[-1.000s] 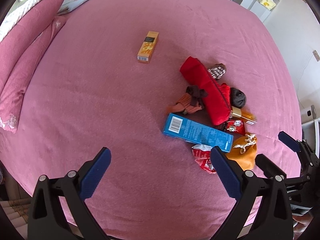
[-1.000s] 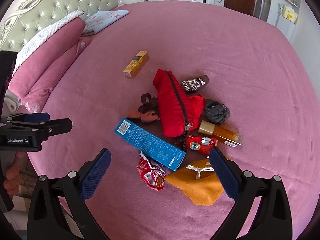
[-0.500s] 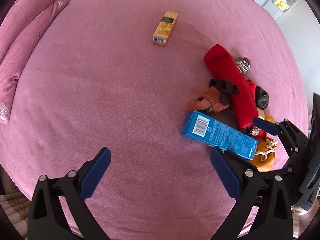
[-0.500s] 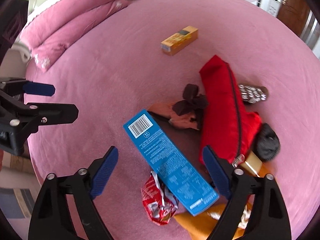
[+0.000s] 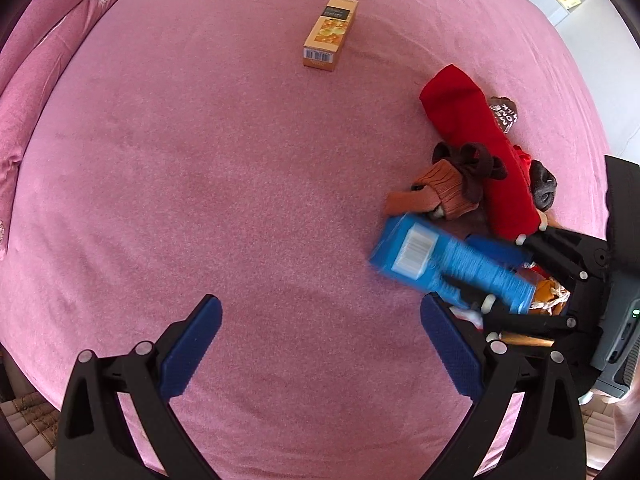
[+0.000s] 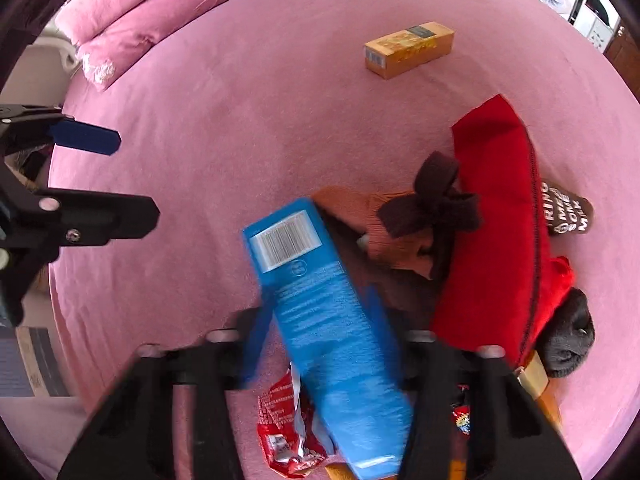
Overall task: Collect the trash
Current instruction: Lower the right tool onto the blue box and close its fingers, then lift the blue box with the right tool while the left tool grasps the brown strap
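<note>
A long blue box (image 6: 320, 312) with a barcode end lies tilted over a crumpled red snack wrapper (image 6: 284, 432) on the pink bed (image 5: 200, 160). My right gripper (image 6: 320, 312) is closing, and its blurred blue pads press on the box's two long sides. From the left wrist view the same right gripper (image 5: 476, 268) straddles the blurred blue box (image 5: 448, 260). My left gripper (image 5: 320, 300) is open over bare blanket left of the box, with nothing between its fingers. An orange box (image 5: 330, 38) lies alone farther up the bed.
A red zip pouch (image 6: 500, 220), a brown sock with a dark bow (image 6: 420, 216), a dark printed sock (image 6: 566, 212), a grey sock (image 6: 568, 340) and an orange pouch (image 5: 548, 294) crowd the box's right side. Pink pillows (image 6: 140, 20) lie at the far left.
Both grippers have come down toward the bed. The right gripper's jaws went from wide open to pinched on the blue box, whose barcode end has shifted and now looks blurred.
</note>
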A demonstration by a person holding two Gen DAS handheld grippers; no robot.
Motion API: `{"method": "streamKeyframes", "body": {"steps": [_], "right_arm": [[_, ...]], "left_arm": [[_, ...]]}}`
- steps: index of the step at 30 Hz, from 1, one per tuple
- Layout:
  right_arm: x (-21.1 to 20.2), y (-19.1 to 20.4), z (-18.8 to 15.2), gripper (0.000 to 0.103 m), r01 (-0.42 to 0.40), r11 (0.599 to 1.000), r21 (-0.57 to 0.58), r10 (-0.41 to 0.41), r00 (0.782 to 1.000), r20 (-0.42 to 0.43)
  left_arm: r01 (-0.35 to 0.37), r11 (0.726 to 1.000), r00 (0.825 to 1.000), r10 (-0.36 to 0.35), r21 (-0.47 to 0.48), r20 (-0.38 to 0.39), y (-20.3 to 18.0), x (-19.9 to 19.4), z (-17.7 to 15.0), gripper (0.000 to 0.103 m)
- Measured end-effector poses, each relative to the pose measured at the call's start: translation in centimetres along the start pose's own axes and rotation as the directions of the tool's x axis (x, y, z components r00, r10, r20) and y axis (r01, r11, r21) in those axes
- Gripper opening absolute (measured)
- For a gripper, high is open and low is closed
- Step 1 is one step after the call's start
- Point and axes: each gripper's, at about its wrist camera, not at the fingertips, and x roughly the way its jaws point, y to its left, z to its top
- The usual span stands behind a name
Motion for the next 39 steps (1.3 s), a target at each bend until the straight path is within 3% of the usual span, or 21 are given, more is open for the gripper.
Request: {"method": "streamKeyframes", "body": {"steps": [1,2,6,8,10,12,18,25,32,39], "right_arm": [[-0.6,-0.4,-0.1,0.005,-0.007,1.000,0.025,0.007,1.000,0.009],[-1.2,-0.9,-0.2,0.000,-0.017,0.999,0.050,0.016,1.000,0.017],[-2.9,-2.2,-1.3,0.001,-0.069,0.990,0.122,0.065,0.997,0.036],[-3.0,-1.9,-1.9,0.008,-0.056,0.994,0.098,0.052,0.998,0.034],[-3.1,-1.6,-2.5,0.038,-0.045,0.997,0.062,0.044,0.999,0.028],[-2.6,-1.2,-2.5,0.047,-0.046,0.998,0.034,0.045,0.999,0.018],[-0.4,-0.6,-1.4,0.056,-0.013,0.997,-0.073,0.011,1.000,-0.026],[2.7,0.3,-1.9,0.052,0.024,0.979,-0.204,-0.046,0.994,-0.104],[-0.2,-1.0,-2.1,0.050,0.002,0.997,-0.074,-0.005,0.999,-0.036],[-7.7,-4.4,-3.4,0.049,-0.071,0.981,0.182,0.042,0.986,0.160]], "left_arm": [[0.004,1.000,1.000,-0.004,0.008,0.000,-0.3,-0.1,0.1,0.099],[0.006,1.000,1.000,-0.006,0.014,0.000,-0.6,-0.2,0.2,0.099],[0.015,0.999,1.000,-0.015,0.047,0.003,-1.8,-0.6,0.7,0.099],[0.020,0.998,1.000,-0.021,0.060,0.003,-2.5,-0.7,0.9,0.099],[0.022,0.998,1.000,-0.022,0.066,0.000,-2.9,-0.8,1.0,0.099],[0.020,0.997,1.000,-0.020,0.074,0.004,-3.1,-0.8,1.0,0.099],[0.011,0.998,1.000,-0.010,0.068,-0.005,-2.6,-0.4,0.6,0.099],[0.005,0.999,1.000,-0.005,0.046,-0.009,-1.6,-0.2,0.0,0.099],[0.007,0.999,1.000,-0.006,0.047,-0.010,-1.9,-0.4,-0.1,0.099],[0.013,0.995,1.000,-0.013,0.097,0.008,-4.2,-1.1,0.8,0.099]]}}
